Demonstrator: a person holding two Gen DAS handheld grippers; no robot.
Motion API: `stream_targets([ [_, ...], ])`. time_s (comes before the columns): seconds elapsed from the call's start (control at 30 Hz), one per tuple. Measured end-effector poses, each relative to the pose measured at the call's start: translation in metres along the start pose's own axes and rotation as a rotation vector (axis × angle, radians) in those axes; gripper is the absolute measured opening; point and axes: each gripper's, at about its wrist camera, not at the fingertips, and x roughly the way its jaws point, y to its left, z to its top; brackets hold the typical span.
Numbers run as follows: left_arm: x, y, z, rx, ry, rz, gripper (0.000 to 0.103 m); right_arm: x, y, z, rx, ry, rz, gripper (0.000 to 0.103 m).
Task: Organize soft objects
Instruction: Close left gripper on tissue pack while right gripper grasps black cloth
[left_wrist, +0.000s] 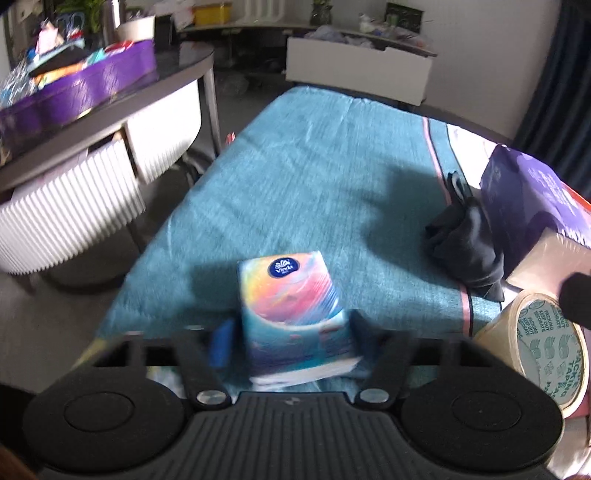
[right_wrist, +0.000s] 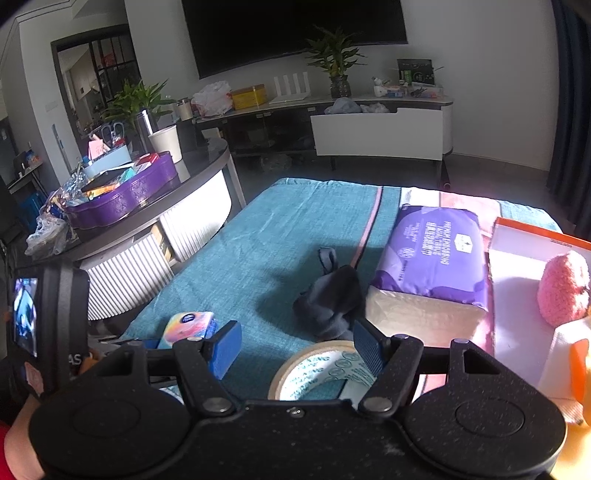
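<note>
My left gripper (left_wrist: 291, 332) is shut on a colourful Vinda tissue pack (left_wrist: 291, 310), held just above the teal cloth (left_wrist: 314, 177). The pack also shows in the right wrist view (right_wrist: 190, 326), beside the left gripper's body. My right gripper (right_wrist: 295, 347) is open and empty above a roll of packing tape (right_wrist: 321, 373). A crumpled black cloth (right_wrist: 330, 302) lies ahead of it, next to a purple facial-tissue package (right_wrist: 432, 251). A pink plush toy (right_wrist: 563, 288) lies in an orange-rimmed white box (right_wrist: 517, 288) at the right.
A round dark table (right_wrist: 199, 173) with a purple tray (right_wrist: 125, 199) of clutter stands to the left. A tan box (right_wrist: 417, 314) sits under the purple package. A low TV shelf (right_wrist: 376, 133) is at the back.
</note>
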Motion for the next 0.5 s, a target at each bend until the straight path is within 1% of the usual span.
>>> stream_targets([
  [0.07,0.0,0.002,0.002,0.022,-0.015,-0.006,0.053,0.007,0.004,0.003,-0.015,0.008,0.002,0.08],
  [0.13,0.001,0.007,0.005,0.015,-0.017,-0.04,0.053,0.014,0.009,0.006,-0.031,0.018,0.002,0.08],
  [0.17,0.0,0.009,0.006,0.016,-0.023,-0.045,0.053,0.019,0.011,0.008,-0.034,0.024,0.001,0.08],
  [0.23,-0.003,0.009,0.008,0.034,-0.053,-0.048,0.053,0.03,0.013,0.012,-0.038,0.038,-0.001,0.08],
  [0.37,-0.003,0.011,0.017,0.038,-0.077,-0.075,0.053,0.056,0.016,0.021,-0.049,0.076,-0.028,0.08],
  [0.5,-0.002,0.017,0.027,0.027,-0.094,-0.077,0.053,0.082,0.019,0.027,-0.076,0.117,-0.078,0.08],
])
